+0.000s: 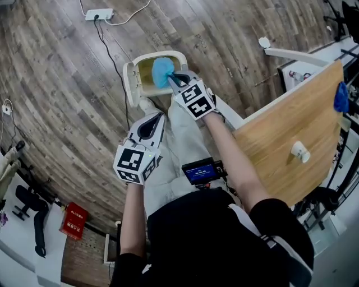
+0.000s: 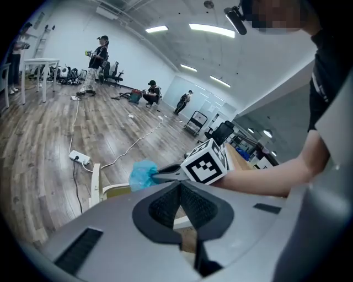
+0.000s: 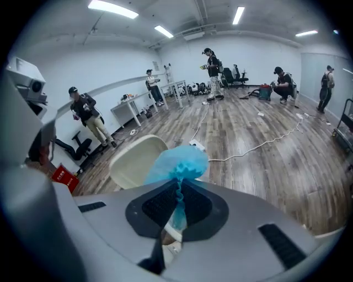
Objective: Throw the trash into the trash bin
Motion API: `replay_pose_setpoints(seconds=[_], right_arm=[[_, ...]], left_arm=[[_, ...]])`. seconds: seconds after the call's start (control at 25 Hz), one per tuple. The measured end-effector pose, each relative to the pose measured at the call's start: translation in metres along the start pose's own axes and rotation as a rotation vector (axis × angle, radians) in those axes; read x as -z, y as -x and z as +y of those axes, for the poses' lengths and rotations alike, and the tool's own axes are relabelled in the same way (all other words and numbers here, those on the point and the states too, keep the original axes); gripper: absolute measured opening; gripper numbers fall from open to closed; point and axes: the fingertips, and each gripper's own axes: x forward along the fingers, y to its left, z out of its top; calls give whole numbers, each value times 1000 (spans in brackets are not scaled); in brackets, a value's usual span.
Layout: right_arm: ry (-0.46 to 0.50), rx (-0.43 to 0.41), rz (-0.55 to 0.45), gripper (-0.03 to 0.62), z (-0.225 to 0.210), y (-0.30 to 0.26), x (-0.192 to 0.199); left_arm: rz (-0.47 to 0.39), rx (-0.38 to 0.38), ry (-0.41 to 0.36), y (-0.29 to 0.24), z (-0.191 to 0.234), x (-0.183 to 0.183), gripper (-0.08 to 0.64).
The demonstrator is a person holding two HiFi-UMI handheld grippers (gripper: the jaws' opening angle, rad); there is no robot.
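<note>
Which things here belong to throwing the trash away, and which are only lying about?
For the job: blue trash, held in the shut right gripper; trash bin, lid open.
Lying about: power strip and red box on the floor; wooden table; small white object on it.

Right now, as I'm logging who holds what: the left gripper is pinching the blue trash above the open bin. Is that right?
Not the left: the right gripper is pinching the blue trash above the open bin. The right gripper view shows it clamped between that gripper's jaws; the left gripper is shut on nothing.
</note>
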Motion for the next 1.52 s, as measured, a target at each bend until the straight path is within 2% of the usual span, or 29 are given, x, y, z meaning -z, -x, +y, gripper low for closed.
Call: replay_pose_setpoints(seconds=[0.12, 0.24, 0.36, 0.48, 0.52, 0.56, 0.6, 0.8, 0.96, 1.0, 1.08, 1.12, 1.32, 1.52], right_arm=[[-34, 22, 47, 5, -18, -56, 28], [-84, 48, 100, 5, -28, -99, 71], [-125, 85, 135, 5, -48, -136, 95], [-193, 81, 137, 9, -46, -159, 117], [-206, 76, 136, 44, -43, -164, 125], [-217, 67, 136, 135, -41, -170, 132], [-225, 55, 138, 197, -40, -174, 138], [-214, 45, 128, 201, -36, -172, 142], [-174, 40, 134, 199, -22, -135, 109], [-136, 48, 135, 168, -22, -122, 95], [-53, 81, 109, 16, -23, -91, 62], [-29, 86, 82, 3, -21, -73, 45], [18, 22, -108, -2, 19, 34, -41], [49, 51, -404, -2, 59, 159, -130]], left_arm=[[28, -27, 24, -20, 35, 20, 5], [96, -44, 31, -39, 52, 56, 5], [99, -33, 87, -57, 66, 75, 5], [123, -17, 109, -58, 73, 102, 5], [137, -15, 110, -58, 75, 111, 5], [146, -15, 112, -59, 77, 118, 5], [151, -16, 113, -61, 78, 122, 5], [133, -24, 95, -62, 84, 120, 5], [100, -28, 15, -48, 71, 86, 5], [82, -24, -14, -45, 66, 74, 5], [39, -11, -63, -38, 51, 47, 5], [21, -4, -86, -31, 42, 33, 5], [-59, -8, -195, 30, -8, -34, 5], [-173, -28, -284, 96, -46, -81, 5]])
